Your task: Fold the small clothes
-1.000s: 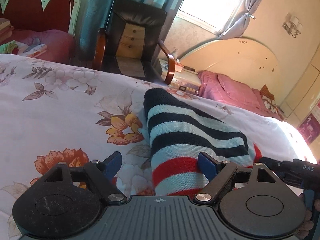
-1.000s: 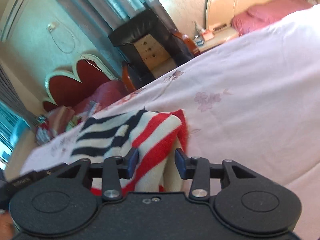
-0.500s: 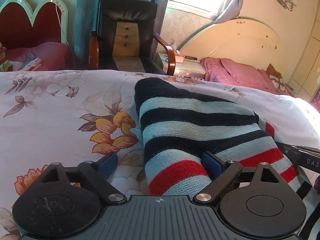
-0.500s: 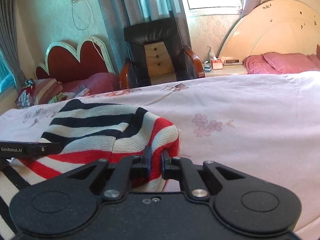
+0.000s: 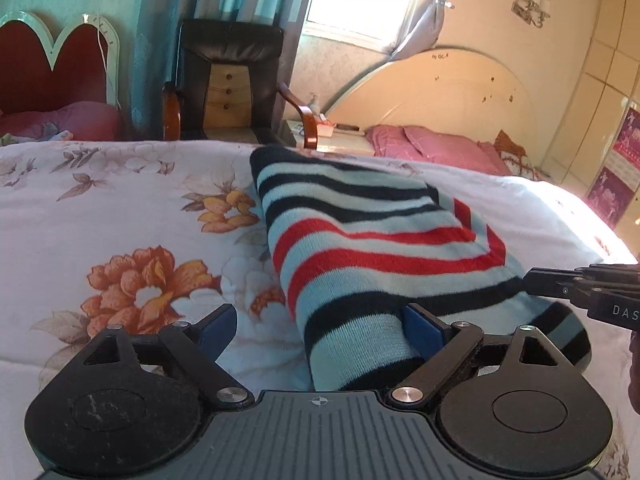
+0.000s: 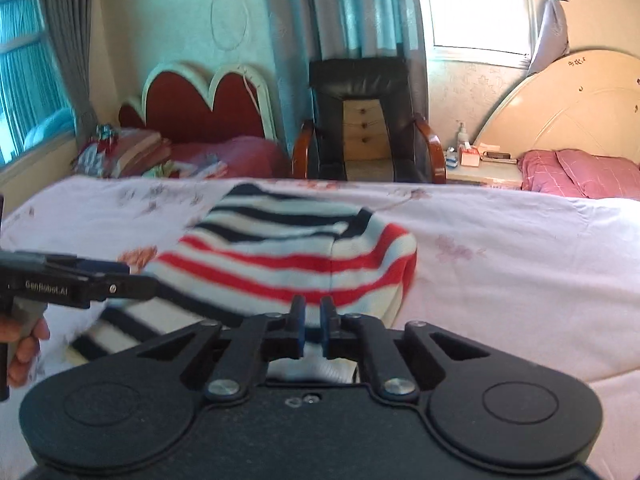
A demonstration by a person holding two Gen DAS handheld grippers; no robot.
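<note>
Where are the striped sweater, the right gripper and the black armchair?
striped sweater (image 5: 372, 240), left wrist view, on its red stripes.
right gripper (image 6: 312, 330), right wrist view, between its fingertips, pinching the sweater's hem.
black armchair (image 6: 360, 80), right wrist view, on its backrest.

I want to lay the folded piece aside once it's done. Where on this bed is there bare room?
Bare bedspread lies right of the striped sweater, toward the pink pillows. Left of it, the flowered stretch is free too. The near edge is crowded: left gripper and right gripper work there.
</note>
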